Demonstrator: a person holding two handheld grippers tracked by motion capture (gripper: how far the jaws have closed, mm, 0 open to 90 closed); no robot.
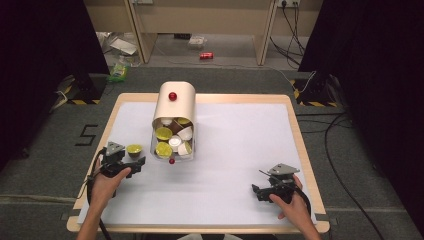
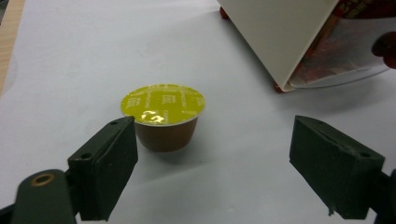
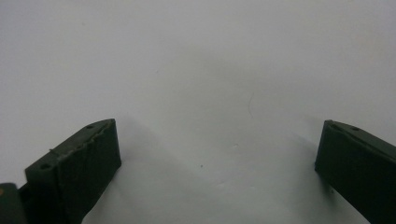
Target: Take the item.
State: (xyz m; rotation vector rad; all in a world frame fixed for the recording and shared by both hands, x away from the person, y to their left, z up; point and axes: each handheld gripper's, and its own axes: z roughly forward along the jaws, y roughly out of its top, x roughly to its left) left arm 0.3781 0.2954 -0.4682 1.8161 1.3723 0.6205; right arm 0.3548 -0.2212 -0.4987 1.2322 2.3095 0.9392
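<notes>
- Capsule (image 2: 163, 103): yellow lid, print too small to read; upright on sheet, beside dispenser (image 1: 174, 107).
- Dispenser holds yellow, white, brown capsules.
- Left gripper (image 2: 212, 161) jaws wide, capsule near left jaw, unheld.
- Right gripper (image 3: 217, 158) wide open, empty.

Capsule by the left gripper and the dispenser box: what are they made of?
Capsule: brown cup looks like smooth plastic; yellow lid looks like foil, since it glints. Dispenser box: cream shell, matte, probably plastic or coated metal; its front panel is clear and glossy, likely plastic.
</notes>
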